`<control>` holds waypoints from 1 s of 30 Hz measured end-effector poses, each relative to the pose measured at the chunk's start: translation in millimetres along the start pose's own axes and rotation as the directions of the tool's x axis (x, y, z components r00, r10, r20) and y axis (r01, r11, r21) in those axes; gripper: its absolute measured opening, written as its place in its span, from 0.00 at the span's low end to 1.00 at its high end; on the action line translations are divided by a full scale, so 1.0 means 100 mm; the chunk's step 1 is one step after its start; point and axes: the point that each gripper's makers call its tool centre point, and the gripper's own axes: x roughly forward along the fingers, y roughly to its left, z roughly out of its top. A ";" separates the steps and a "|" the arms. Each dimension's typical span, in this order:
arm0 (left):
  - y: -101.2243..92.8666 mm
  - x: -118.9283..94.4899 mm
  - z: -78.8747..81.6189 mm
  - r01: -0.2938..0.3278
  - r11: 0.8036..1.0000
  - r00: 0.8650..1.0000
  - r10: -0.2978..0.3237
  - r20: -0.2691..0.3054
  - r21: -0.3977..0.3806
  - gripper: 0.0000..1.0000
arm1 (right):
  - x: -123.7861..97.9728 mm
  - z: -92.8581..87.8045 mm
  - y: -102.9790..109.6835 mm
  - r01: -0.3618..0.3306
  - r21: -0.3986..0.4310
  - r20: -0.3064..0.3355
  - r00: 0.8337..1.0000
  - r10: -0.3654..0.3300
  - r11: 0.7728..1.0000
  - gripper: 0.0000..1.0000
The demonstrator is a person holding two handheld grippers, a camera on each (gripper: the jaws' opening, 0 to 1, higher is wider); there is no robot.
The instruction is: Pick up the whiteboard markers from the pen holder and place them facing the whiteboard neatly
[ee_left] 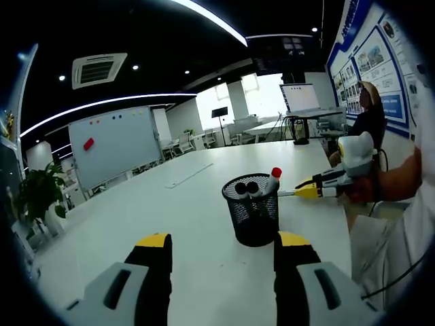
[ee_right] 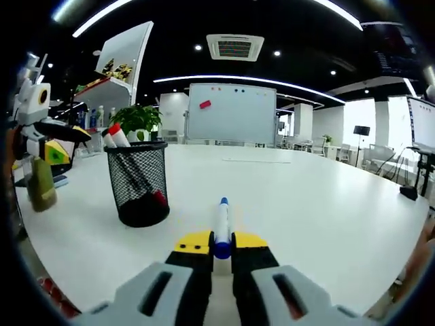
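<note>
A black mesh pen holder (ee_left: 251, 212) (ee_right: 139, 183) stands on the white table (ee_left: 136, 217) (ee_right: 326, 210). Several markers stick up out of it, one with a red cap (ee_left: 275, 173) (ee_right: 114, 130). My left gripper (ee_left: 223, 246) is open just short of the holder, nothing between its jaws. My right gripper (ee_right: 222, 246) is shut on a white marker with a blue cap (ee_right: 222, 224), which points toward the whiteboard (ee_right: 234, 113) (ee_left: 115, 141) across the room. In the left gripper view the right gripper (ee_left: 306, 191) comes in beside the holder with that marker (ee_left: 286, 193).
A potted plant (ee_left: 39, 193) (ee_right: 136, 119) stands by the table's far corner. A long flat strip (ee_left: 190, 175) lies mid-table. A person (ee_left: 370, 115) sits at the table's far end near a screen (ee_left: 300, 97). Shelves with bottles (ee_right: 102, 115) are behind the holder.
</note>
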 end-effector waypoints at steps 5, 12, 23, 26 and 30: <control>-0.03 0.01 0.01 0.000 1.000 1.000 0.000 0.001 0.003 0.62 | 0.02 -0.05 0.02 0.007 0.006 -0.015 1.000 -0.007 1.000 0.10; -0.02 0.00 0.01 0.001 1.000 1.000 -0.001 0.001 0.003 0.62 | 0.03 -0.11 0.00 0.035 0.057 -0.040 0.999 -0.033 0.998 0.10; -0.05 0.01 0.02 0.000 1.000 1.000 0.000 0.000 0.008 0.62 | 0.03 -0.15 0.01 0.049 0.046 -0.045 0.998 -0.047 0.998 0.10; -0.05 0.01 0.02 0.000 1.000 1.000 0.000 0.001 0.008 0.62 | 0.03 -0.16 0.02 0.048 0.033 -0.044 0.998 -0.046 0.998 0.12; -0.05 0.01 0.02 0.001 1.000 1.000 -0.001 0.000 0.009 0.62 | 0.03 -0.16 0.01 0.050 0.048 -0.042 0.998 -0.048 0.998 0.14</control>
